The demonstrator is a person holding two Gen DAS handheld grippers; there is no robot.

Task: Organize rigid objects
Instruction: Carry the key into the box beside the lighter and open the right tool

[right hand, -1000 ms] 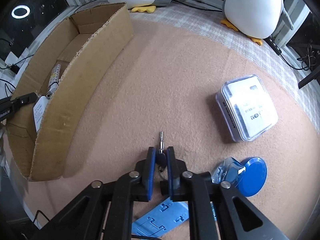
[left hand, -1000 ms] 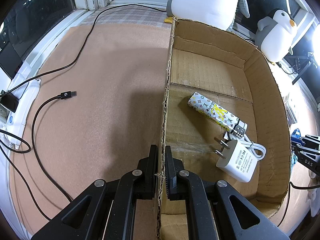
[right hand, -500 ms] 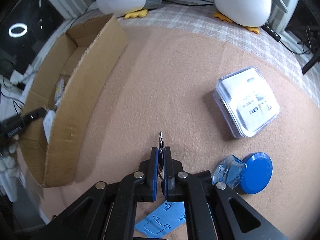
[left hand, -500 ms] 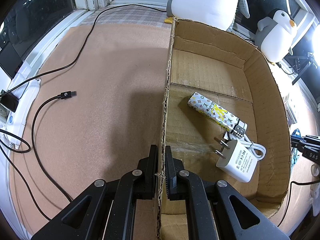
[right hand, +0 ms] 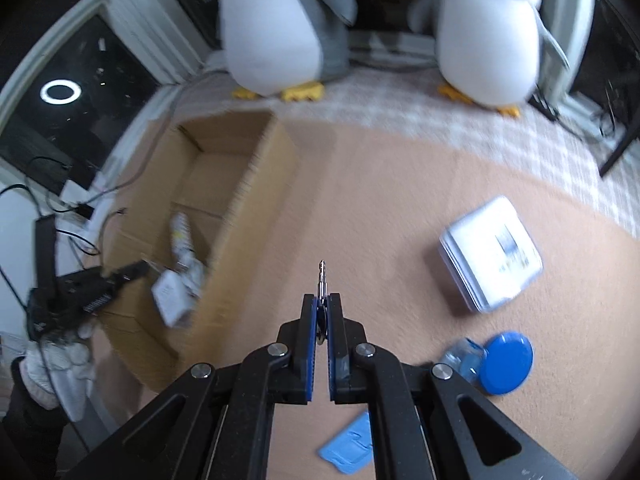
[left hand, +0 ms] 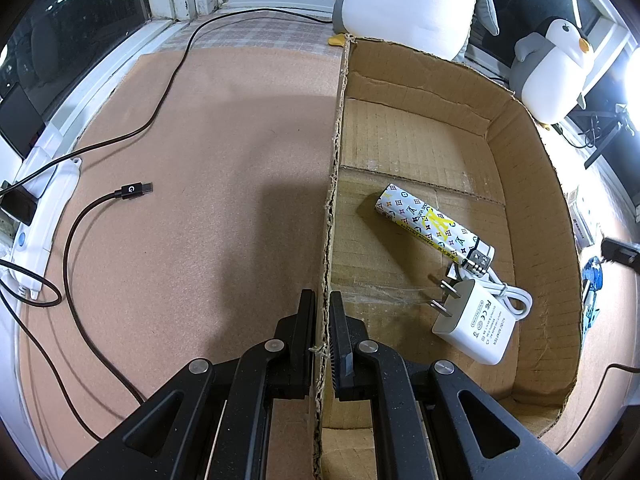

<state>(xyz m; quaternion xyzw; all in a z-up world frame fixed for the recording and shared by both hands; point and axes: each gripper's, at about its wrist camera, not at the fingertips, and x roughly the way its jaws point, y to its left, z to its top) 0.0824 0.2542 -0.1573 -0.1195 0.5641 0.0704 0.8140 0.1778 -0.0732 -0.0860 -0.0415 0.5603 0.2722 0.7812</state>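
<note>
Left wrist view. Left claw (left hand: 322,334) at bottom centre, clamped on near wall of cardboard box (left hand: 532,184); wall edge runs straight up the frame from between the pads. Box interior fills right half. Inside: patterned lighter (left hand: 434,227) lying diagonal, upper left to lower right; white charger plug (left hand: 474,326) with coiled white cable just below it, lower right of box floor. Bare floor in upper part of box. Tip of right claw (left hand: 618,251) at far right edge, outside the box's right wall. Black cable (left hand: 132,191) on desk (left hand: 208,152), left.

Right wrist view, motion-blurred. Right claw (right hand: 321,314) at bottom centre, pressed together on a key (right hand: 322,278); metal shank pokes up past the fingertips, long axis up the frame, in line with the claw. Key off the desk by the look of it, over bare surface. Box at left and upper left of the claw, its long wall slanting from lower left to upper centre; opening beyond that wall. Judgement: key must travel left and over the wall, to the free floor at the box's upper end. Left claw seen at left edge, on box's far-left wall. Unsorted on desk: clear case (right hand: 491,254) at right, blue disc (right hand: 506,362) lower right, blue plastic piece (right hand: 352,446) at bottom.
</note>
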